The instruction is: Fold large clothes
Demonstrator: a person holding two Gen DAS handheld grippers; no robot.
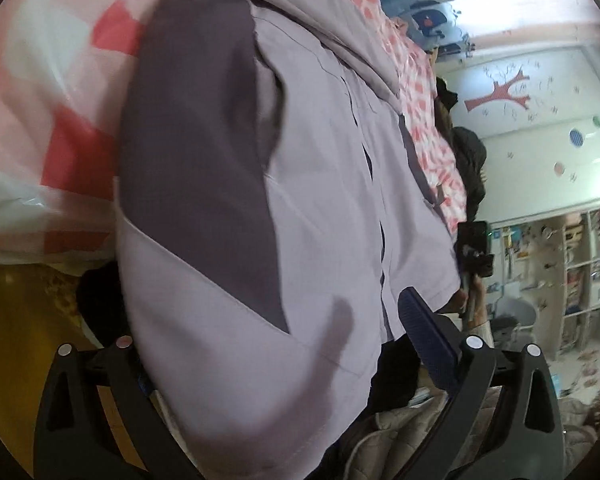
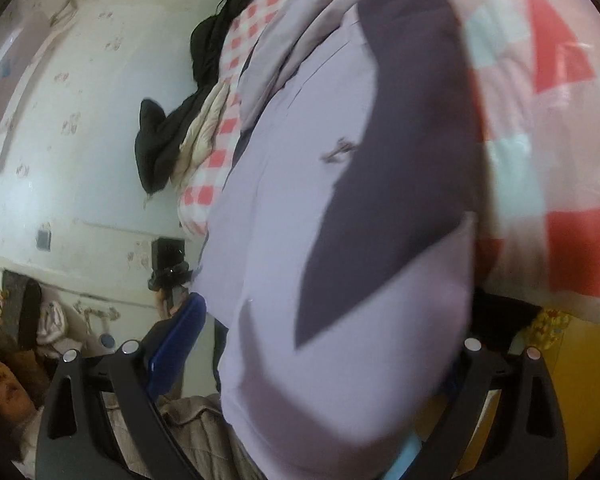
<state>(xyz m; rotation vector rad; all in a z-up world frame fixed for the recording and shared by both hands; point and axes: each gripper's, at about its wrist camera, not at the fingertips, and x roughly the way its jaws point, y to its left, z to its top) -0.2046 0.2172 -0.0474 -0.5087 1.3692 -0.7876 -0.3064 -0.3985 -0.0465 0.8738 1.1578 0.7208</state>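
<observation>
Lilac jacket (image 1: 320,200) gripped by both tools (image 1: 284,368) (image 2: 300,380), checked bedspread (image 1: 40,100), decal-dotted wall (image 1: 540,128)

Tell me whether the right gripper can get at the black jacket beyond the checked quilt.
Probably not: the lavender-and-grey garment fills the right gripper, apparently between wide-apart fingers, blocking the black jacket.

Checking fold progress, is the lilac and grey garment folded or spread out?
Spread, not folded: the garment lies stretched along the checkered bedding.

home bedroom | checkered bedding (image 1: 48,80) | wall decals (image 1: 500,92) | shelves (image 1: 588,276)
</observation>
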